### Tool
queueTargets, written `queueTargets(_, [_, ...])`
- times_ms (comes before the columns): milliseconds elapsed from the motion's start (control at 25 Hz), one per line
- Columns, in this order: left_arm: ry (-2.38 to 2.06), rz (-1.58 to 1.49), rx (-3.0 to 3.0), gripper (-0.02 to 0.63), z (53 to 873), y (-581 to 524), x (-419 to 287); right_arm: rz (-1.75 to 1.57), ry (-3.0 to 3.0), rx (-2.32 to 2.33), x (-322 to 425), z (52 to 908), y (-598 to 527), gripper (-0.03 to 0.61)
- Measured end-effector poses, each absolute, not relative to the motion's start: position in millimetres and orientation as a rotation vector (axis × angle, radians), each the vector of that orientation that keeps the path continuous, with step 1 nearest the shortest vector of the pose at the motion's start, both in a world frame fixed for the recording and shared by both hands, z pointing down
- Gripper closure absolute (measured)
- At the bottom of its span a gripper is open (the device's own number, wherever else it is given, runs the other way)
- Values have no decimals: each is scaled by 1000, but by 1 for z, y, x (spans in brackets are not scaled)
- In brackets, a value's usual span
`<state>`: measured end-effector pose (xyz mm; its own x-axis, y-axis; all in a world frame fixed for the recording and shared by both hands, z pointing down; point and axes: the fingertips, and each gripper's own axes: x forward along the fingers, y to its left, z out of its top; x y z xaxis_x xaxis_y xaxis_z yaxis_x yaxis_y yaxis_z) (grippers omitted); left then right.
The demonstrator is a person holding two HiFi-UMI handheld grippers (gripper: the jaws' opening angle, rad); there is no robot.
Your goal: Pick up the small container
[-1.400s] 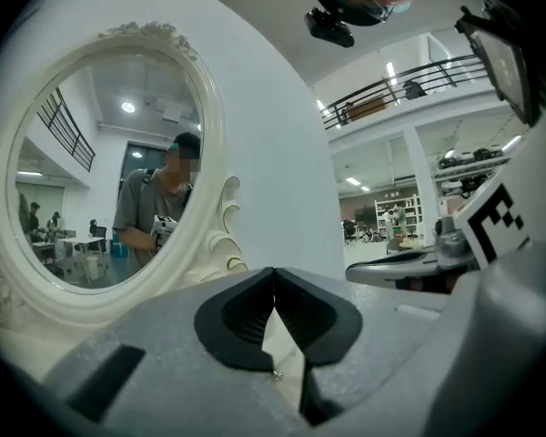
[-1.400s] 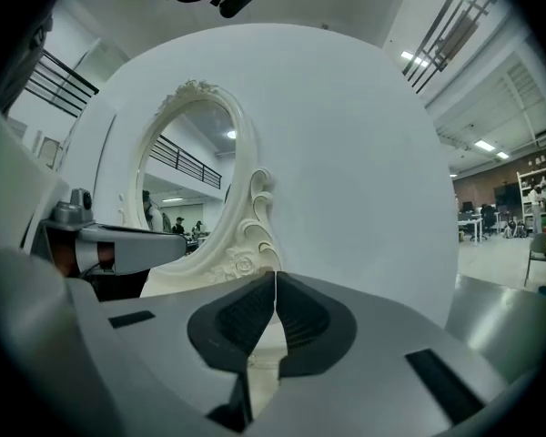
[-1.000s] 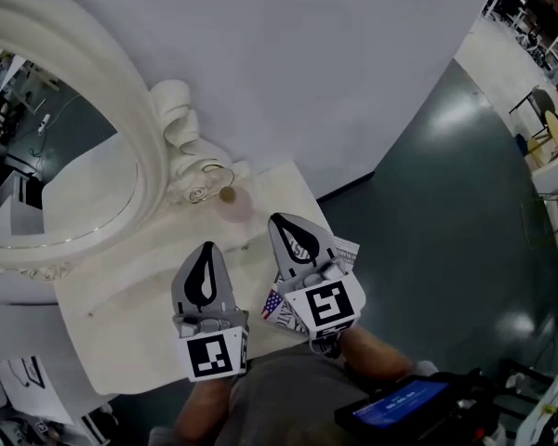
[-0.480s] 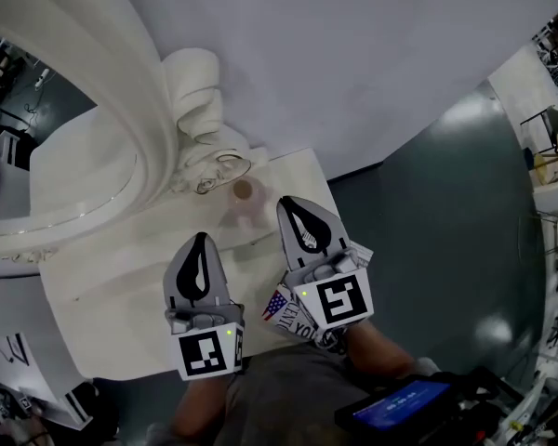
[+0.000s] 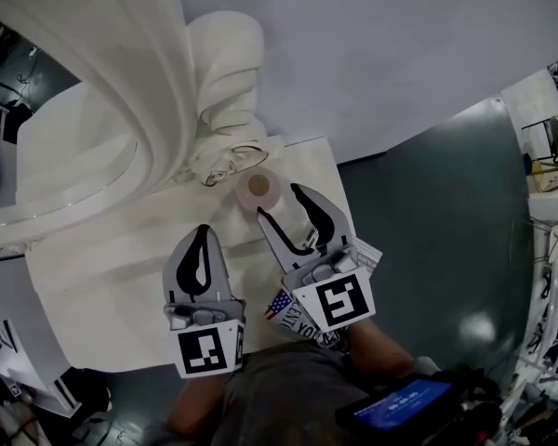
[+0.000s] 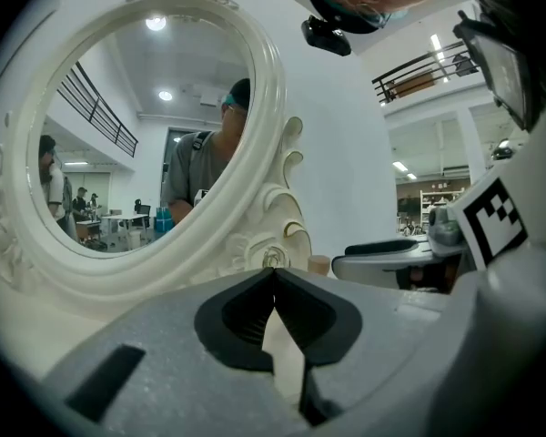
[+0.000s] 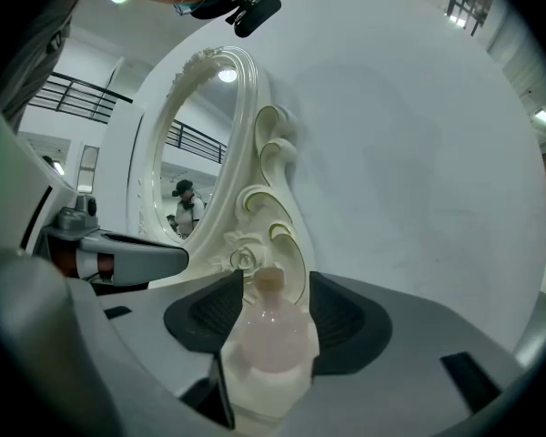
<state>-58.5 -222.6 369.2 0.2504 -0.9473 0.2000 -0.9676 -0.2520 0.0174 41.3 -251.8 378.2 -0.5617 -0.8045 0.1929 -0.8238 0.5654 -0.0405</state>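
The small container [image 5: 259, 190] is a round, pale pink bottle with a cork top. It stands on the white table [image 5: 102, 295] at the foot of the ornate mirror frame [image 5: 225, 72]. My right gripper [image 5: 281, 204] is just short of it and its jaws are opening. In the right gripper view the container [image 7: 271, 330] sits in the gap of the right gripper [image 7: 273, 289], and the pads do not press on it. My left gripper [image 5: 203, 235] hovers over the table to the left, shut and empty, as the left gripper [image 6: 275, 276] shows in its own view.
The big oval mirror [image 6: 136, 126] leans at the back left against a white wall [image 5: 372, 45]. Thin wire loops, perhaps glasses [image 5: 231, 163], lie by the frame's foot. A printed paper with a flag [image 5: 288, 309] lies under my right gripper. The table's right edge [image 5: 339, 189] drops to dark floor.
My right gripper's jaws have gone from shut to open, and the gripper now reaches closer to the pink container. The left gripper stays shut in about the same place.
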Motion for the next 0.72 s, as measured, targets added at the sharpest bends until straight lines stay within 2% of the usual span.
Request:
queueTargets(200, [-1819, 234, 2334, 598, 390, -227, -66, 181, -2625, 1350, 31, 396, -262, 348])
queueTargets(720, [-1806, 264, 2278, 598, 404, -233, -78, 223, -2600, 1320, 17, 411, -279, 348])
